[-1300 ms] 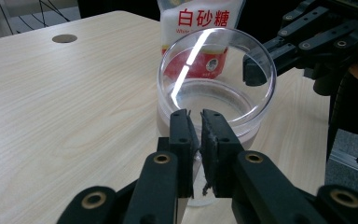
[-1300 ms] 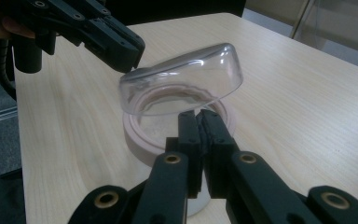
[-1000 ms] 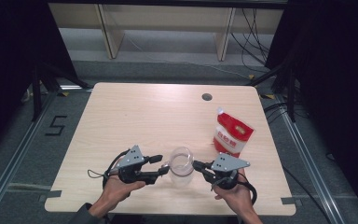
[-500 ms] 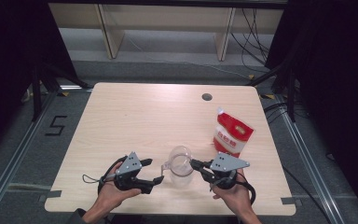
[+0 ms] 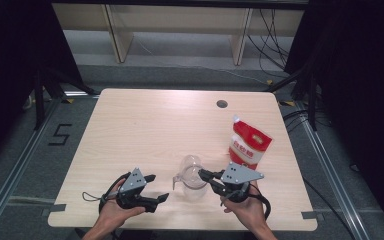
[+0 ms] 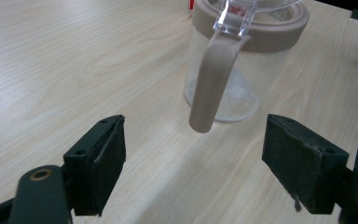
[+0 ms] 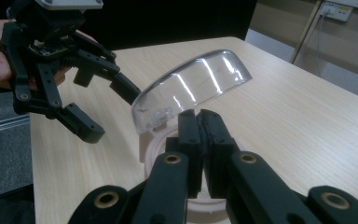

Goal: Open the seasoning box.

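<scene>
The left gripper (image 6: 193, 172) gapes wide, touching nothing, the jug (image 6: 242, 56) handle at its 12 o'clock. The right gripper (image 7: 199, 126) is pinched closed under the jug's raised clear lid (image 7: 193, 86). The jug stands on the worktop (image 5: 145, 130) between both grippers, pouch (image 5: 249, 145) at its 2 o'clock.

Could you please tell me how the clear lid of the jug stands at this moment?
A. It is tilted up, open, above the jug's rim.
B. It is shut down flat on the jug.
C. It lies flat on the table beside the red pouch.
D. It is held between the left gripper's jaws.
A: in the right gripper view the clear lid is raised at a slant over the jug, just beyond the right gripper.
</scene>
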Tool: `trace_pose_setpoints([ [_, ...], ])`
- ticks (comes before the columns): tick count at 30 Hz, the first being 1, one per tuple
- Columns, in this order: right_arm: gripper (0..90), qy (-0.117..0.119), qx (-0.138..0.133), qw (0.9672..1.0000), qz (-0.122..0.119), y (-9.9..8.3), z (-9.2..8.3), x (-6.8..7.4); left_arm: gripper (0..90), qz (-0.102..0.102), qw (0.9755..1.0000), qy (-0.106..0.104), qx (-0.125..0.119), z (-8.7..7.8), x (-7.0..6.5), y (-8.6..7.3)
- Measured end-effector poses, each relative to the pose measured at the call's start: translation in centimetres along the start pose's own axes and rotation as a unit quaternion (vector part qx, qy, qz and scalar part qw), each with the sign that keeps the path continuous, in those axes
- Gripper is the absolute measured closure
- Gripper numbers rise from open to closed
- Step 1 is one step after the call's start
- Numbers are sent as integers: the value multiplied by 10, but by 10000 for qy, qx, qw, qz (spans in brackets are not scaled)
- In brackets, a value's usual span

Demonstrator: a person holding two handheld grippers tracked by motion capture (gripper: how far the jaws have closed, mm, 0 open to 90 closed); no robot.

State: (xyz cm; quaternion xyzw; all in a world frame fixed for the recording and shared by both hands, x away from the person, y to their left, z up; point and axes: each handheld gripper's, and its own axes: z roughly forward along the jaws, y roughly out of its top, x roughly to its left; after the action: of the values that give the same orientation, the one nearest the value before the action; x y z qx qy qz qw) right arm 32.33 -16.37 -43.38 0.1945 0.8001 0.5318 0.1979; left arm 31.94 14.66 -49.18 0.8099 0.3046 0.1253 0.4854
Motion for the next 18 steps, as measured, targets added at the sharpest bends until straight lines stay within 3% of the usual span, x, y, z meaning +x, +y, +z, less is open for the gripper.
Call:
trace_pose_setpoints([
  [3, 875, 22, 6, 9999, 151, 1, 1, 4, 206, -58, 10000, 32, 20, -1, -2, -4],
  [4, 875, 27, -21, 10000, 70, 2, 2, 2, 206, -107, 9999, 13, 34, -1, -3, -4],
  [5, 875, 72, 17, 10000, 34, 4, 2, 3, 206, -11, 10000, 31, 44, -2, -3, -5],
  [10, 876, 39, -64, 10000, 55, 5, 3, 4, 206, -64, 10000, 32, 9, -4, -4, -7],
  [18, 875, 234, -31, 9997, -7, 9, 7, 9, 205, -107, 9999, 41, -6, -4, -2, -9],
])
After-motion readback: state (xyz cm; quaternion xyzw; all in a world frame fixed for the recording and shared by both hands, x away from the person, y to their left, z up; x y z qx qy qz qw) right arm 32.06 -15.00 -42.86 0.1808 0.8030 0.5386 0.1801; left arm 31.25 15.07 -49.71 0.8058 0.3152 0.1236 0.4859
